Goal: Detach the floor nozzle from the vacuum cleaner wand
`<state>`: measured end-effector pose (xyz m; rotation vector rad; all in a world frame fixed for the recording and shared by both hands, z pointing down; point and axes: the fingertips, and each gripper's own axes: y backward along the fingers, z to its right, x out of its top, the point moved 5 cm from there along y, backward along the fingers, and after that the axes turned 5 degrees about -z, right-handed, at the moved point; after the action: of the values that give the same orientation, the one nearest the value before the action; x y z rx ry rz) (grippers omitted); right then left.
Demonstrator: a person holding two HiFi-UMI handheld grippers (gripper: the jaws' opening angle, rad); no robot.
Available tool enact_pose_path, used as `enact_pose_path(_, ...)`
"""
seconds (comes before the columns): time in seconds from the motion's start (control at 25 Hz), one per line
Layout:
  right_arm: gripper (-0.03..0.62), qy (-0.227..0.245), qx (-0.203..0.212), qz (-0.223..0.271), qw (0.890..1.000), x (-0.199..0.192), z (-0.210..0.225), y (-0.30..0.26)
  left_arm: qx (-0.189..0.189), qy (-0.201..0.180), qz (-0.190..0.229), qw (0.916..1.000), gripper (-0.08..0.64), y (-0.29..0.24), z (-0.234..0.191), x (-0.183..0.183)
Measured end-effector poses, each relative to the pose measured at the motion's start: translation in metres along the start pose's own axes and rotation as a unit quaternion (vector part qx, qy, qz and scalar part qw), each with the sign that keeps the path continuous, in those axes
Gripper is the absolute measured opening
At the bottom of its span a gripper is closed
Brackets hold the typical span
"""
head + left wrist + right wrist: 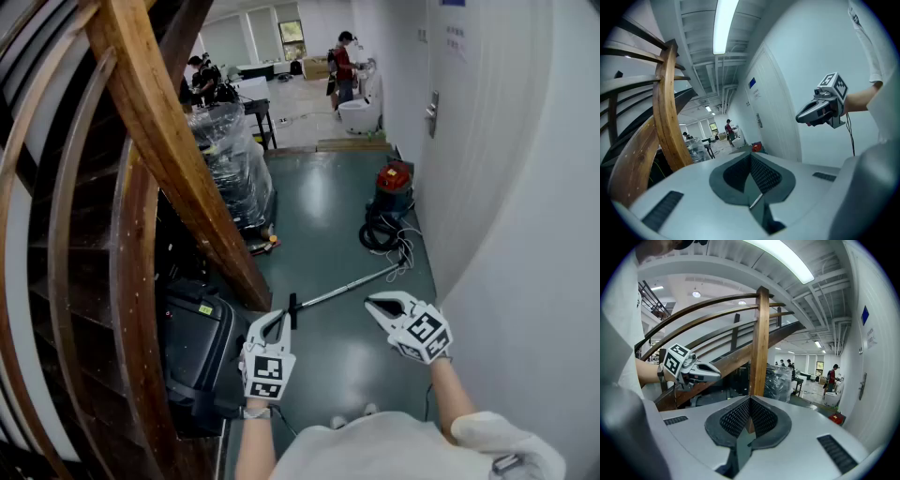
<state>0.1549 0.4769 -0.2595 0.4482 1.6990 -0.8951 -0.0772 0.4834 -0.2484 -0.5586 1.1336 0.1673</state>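
A red vacuum cleaner [395, 177] stands on the dark green floor by the right wall, with its black hose [379, 234] coiled in front of it. Its metal wand [345, 288] lies on the floor, slanting toward me. The wand ends in a small black floor nozzle [292, 310]. My left gripper [278, 317] is shut and empty, its tip showing just left of the nozzle. My right gripper [369, 300] is also shut and empty, held to the right of the wand. In each gripper view the jaws are together with nothing between them.
A wooden stair rail [169, 141] and post rise close on the left, with a black case [197, 342] beneath. Plastic-wrapped goods [234, 164] stand further back. A white wall with a door [487, 131] runs along the right. People stand in the far room [343, 66].
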Motion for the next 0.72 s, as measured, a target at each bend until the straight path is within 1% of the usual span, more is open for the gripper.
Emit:
enact_pose_path(0.2, 0.026, 0.006, -0.002, 0.001, 1.000, 0.009, -0.006, -0.015, -0.001, 0.005, 0.004, 1.0000, -0.002, -0.001, -0.012, -0.006)
enact_pose_path(0.44, 0.028, -0.011, -0.024, 0.022, 0.999, 0.024, -0.005, -0.027, -0.009, 0.008, 0.007, 0.9999, -0.003, -0.006, -0.025, -0.011)
enact_pose_path(0.56, 0.028, -0.014, -0.011, 0.023, 1.000, 0.023, -0.003, -0.037, -0.008, 0.010, 0.008, 0.9999, -0.003, -0.011, -0.034, -0.011)
enact_pose_path(0.72, 0.027, -0.014, -0.003, 0.044, 0.999, 0.034, 0.012, -0.050, -0.004, 0.013, 0.007, 0.9999, -0.003, -0.028, -0.047, -0.010)
